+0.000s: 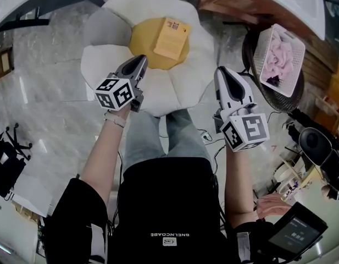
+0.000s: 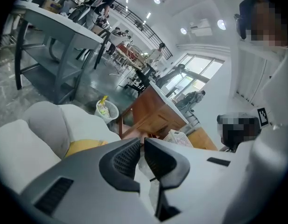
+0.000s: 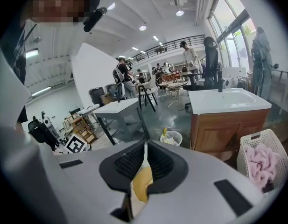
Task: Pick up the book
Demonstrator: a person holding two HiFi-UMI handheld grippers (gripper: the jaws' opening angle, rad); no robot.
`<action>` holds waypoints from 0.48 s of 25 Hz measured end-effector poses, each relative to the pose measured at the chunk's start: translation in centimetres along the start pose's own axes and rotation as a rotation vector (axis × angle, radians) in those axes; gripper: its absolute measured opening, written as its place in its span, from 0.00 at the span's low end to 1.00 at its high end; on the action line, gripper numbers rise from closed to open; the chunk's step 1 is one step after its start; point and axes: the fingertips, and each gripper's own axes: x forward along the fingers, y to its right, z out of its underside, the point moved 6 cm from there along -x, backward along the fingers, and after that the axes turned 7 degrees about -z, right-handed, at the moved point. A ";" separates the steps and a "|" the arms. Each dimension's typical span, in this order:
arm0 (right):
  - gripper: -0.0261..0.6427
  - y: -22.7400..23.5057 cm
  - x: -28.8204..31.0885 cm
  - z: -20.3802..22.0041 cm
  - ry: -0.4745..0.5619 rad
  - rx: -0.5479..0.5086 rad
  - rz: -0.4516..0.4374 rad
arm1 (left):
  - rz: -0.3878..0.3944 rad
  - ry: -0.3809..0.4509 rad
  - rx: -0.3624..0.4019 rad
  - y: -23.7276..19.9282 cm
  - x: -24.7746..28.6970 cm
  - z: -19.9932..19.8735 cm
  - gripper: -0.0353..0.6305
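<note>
1. Head view:
   - The book lies flat on the yellow centre of a flower-shaped cushion on the floor, on the far side from the person. Its whole cover is bare and can be reached from above.
   - The left hand-held gripper hangs over the near left petal. The right hand-held gripper hangs over the cushion's near right edge.
   - Both point toward the book but are apart from it (nothing is touched), which I read as the approach.
   - A basket of pink cloth stands to the right, well apart from the book.

2. Left gripper view:
   - The left hand-held gripper has its jaws closed tip to tip, with nothing between them.
   - The cushion fills the lower left, and the book is out of sight here.
   - The jaws would have to open before any grasp.

3. Right gripper view:
   - The right hand-held gripper is also closed and empty.
   - A yellow sliver shows in the gap below the tips. It lies beyond the jaws and is not held (cushion centre or book, I cannot tell).
   - The basket sits at right and a bin farther off.
   - The book is thin and flat on soft padding, so it probably calls for one jaw slid under an edge. The padding's give should help with that.
</note>
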 end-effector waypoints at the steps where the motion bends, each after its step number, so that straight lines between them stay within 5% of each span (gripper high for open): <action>1: 0.08 0.0 0.1 0.3 -0.004 0.005 0.001 | 0.000 -0.005 -0.005 -0.3 0.4 0.2 0.08; 12: 0.08 2.1 2.0 4.9 -0.044 0.046 0.006 | -0.026 -0.049 -0.063 -5.1 6.3 3.5 0.08</action>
